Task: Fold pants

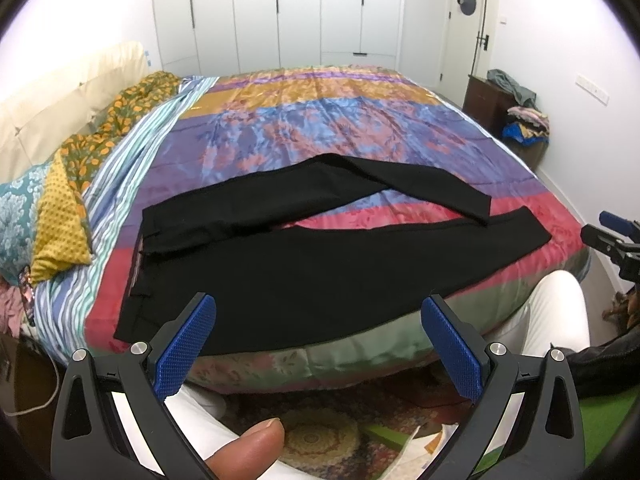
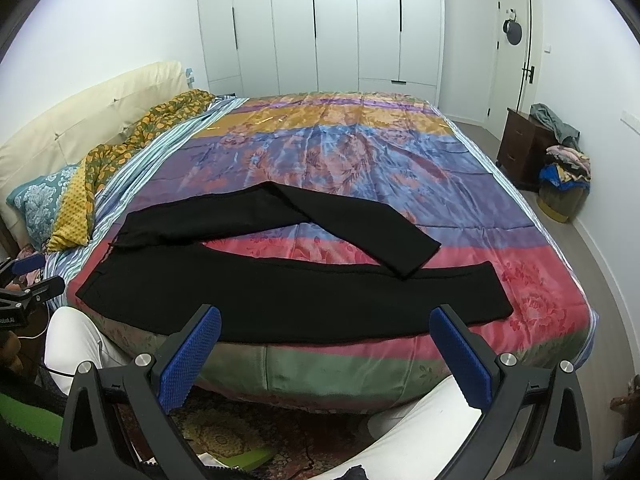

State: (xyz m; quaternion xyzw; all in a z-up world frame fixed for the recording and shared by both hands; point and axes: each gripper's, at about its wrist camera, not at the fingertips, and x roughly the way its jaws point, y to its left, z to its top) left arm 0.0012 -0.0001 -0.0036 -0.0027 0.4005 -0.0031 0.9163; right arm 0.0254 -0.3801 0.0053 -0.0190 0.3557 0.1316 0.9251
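Black pants point(image 1: 304, 276) lie spread on the colourful bedspread point(image 1: 320, 132), waistband to the left, legs to the right. The near leg lies straight along the bed's front edge; the far leg is bent and its hem overlaps the near leg. They also show in the right wrist view point(image 2: 288, 300). My left gripper point(image 1: 320, 336) is open and empty, held off the front edge near the waist end. My right gripper point(image 2: 326, 344) is open and empty, off the front edge near the middle of the near leg. Each gripper shows at the other view's edge point(image 1: 612, 240) point(image 2: 28, 276).
Pillows point(image 1: 24, 220) and a yellow-green floral cloth point(image 1: 120, 120) lie at the bed's left by the cream headboard point(image 1: 60, 92). A dark nightstand point(image 2: 524, 148) and a clothes heap point(image 2: 568, 168) stand at the right wall. White wardrobes point(image 2: 320, 24) stand behind. My white-trousered knees point(image 1: 556, 312) touch the bed front.
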